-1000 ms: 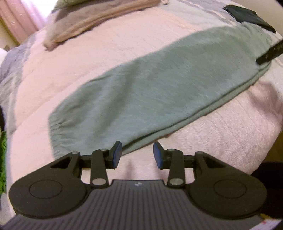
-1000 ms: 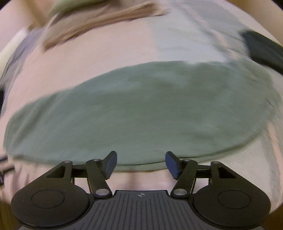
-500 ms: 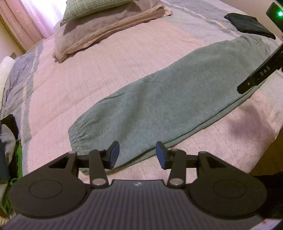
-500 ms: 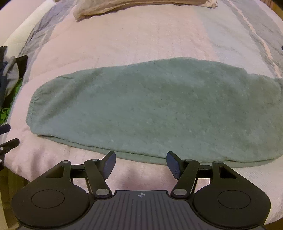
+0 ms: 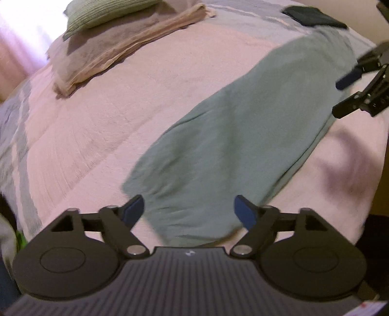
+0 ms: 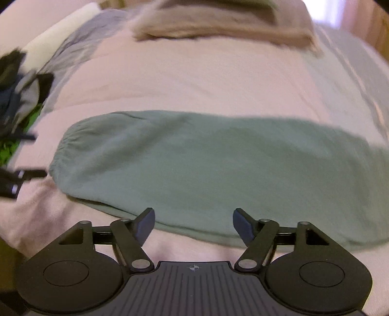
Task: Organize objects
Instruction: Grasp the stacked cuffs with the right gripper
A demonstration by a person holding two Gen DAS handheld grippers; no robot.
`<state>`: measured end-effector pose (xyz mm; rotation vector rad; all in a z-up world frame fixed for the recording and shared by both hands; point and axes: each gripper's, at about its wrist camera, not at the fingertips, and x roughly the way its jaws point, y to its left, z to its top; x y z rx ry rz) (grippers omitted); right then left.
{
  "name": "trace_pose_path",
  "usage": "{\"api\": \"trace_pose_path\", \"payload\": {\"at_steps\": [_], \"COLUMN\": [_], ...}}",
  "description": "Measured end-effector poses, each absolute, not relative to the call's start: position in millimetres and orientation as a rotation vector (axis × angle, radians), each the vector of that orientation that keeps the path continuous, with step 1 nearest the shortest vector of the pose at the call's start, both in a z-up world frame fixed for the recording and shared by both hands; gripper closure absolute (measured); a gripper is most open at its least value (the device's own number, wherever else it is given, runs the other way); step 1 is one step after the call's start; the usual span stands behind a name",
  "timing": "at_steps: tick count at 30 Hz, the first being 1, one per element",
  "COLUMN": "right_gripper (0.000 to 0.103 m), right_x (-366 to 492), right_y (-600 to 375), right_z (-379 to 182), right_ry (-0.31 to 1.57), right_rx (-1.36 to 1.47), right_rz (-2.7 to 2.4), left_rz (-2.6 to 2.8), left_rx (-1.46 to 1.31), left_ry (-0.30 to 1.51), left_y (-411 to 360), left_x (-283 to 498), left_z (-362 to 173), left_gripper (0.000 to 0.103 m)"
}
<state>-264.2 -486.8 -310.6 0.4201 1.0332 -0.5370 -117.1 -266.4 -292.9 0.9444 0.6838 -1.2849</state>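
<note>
A sage-green garment (image 6: pixel 206 165), folded long with a gathered cuff at its left end, lies flat across the pink bedspread (image 6: pixel 182 80). My left gripper (image 5: pixel 188 211) hovers over the cuffed end of the green garment (image 5: pixel 231 136). Its jaws are opening, and the cloth lies below them untouched. My right gripper (image 6: pixel 193 223) hangs over the garment's near edge, its jaws also opening with nothing between the pads. Each gripper shows in the other's view: the right gripper (image 5: pixel 345 97) at the far end, the left gripper (image 6: pixel 34 155) by the cuff.
Stacked pillows (image 5: pixel 116 43) lie at the head of the bed, also seen as the pillows (image 6: pixel 218 24). A black cloth (image 5: pixel 311 15) lies at the far right corner. A heap of dark and green clothes (image 6: pixel 14 97) sits off the bed's left side.
Both grippers have spread their jaws wider. The left one has shifted so the cuffed end now lies under its fingertips. The right one has swung, bringing the pillows into view.
</note>
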Motion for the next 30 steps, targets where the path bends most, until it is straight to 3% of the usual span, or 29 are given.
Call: {"api": "trace_pose_path", "payload": {"at_steps": [5, 12, 18, 19, 20, 23, 30], "right_gripper": [0.033, 0.033, 0.035, 0.040, 0.058, 0.068, 0.076], "right_x": [-170.8, -63.1, -32.1, -31.4, -30.6, -32.6, -36.1], "right_y": [-384.5, -295.7, -264.8, -264.4, -266.7, -281.4, -315.0], "right_z": [-344.3, -398.8, -462.8, -466.7, -465.7, -448.7, -391.6], "right_ry": [1.030, 1.005, 1.069, 1.057, 1.052, 1.032, 0.969], "right_rx": [0.188, -0.087, -0.384, -0.412, -0.407, -0.324, -0.037], "right_rz": [-0.449, -0.296, -0.269, -0.271, -0.278, -0.288, -0.342], "left_rz": [-1.420, -1.433, -1.570, -1.601, -1.630, -1.727, -1.920], "left_rx": [1.148, 1.112, 1.146, 1.166, 1.187, 1.242, 1.375], "left_ry": [0.474, 0.468, 0.410, 0.386, 0.356, 0.238, -0.206], "left_y": [-234.4, -216.9, -211.6, -211.8, -212.9, -220.4, -254.1], "left_x": [-51.8, 24.1, 37.3, 37.1, 35.8, 31.8, 23.5], "left_z": [-313.0, -336.5, -358.3, -361.5, -364.4, -371.2, -388.7], "left_gripper": [0.012, 0.011, 0.011, 0.011, 0.011, 0.010, 0.010]}}
